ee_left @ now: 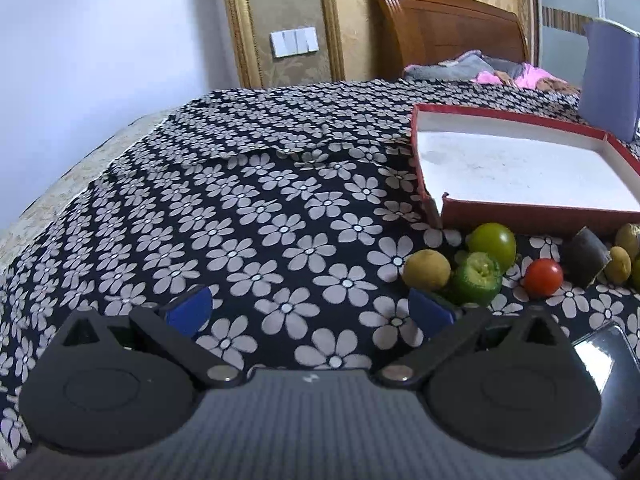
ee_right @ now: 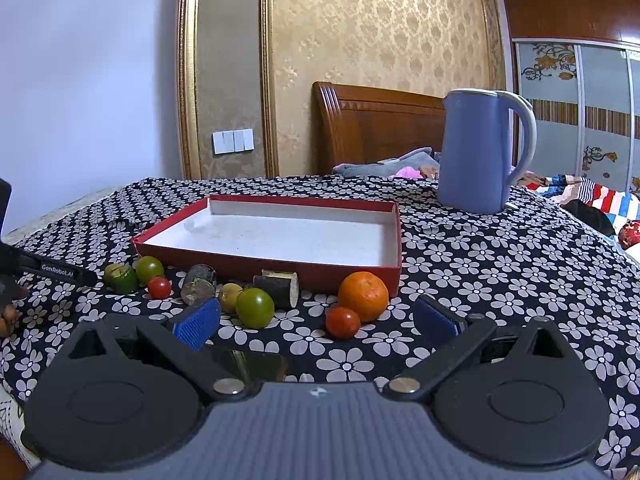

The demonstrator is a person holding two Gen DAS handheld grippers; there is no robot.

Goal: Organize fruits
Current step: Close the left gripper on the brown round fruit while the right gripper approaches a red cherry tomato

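Floral tablecloth (ee_right: 480, 264): one orange (ee_right: 363, 296), two red tomatoes (ee_right: 342, 322), one tray (ee_right: 394, 236).

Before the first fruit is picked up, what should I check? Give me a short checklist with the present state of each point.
1. Red box is empty and ready to take fruit: ok.
2. Right hand-held gripper is open and holds nothing: ok.
3. Left hand-held gripper is open and holds nothing: ok.
4. Orange is free to grasp: not ok, a red tomato sits against it.
5. Kettle stands clear of the fruit row: ok.
6. Fruit is firm enough to squeeze: cannot tell.
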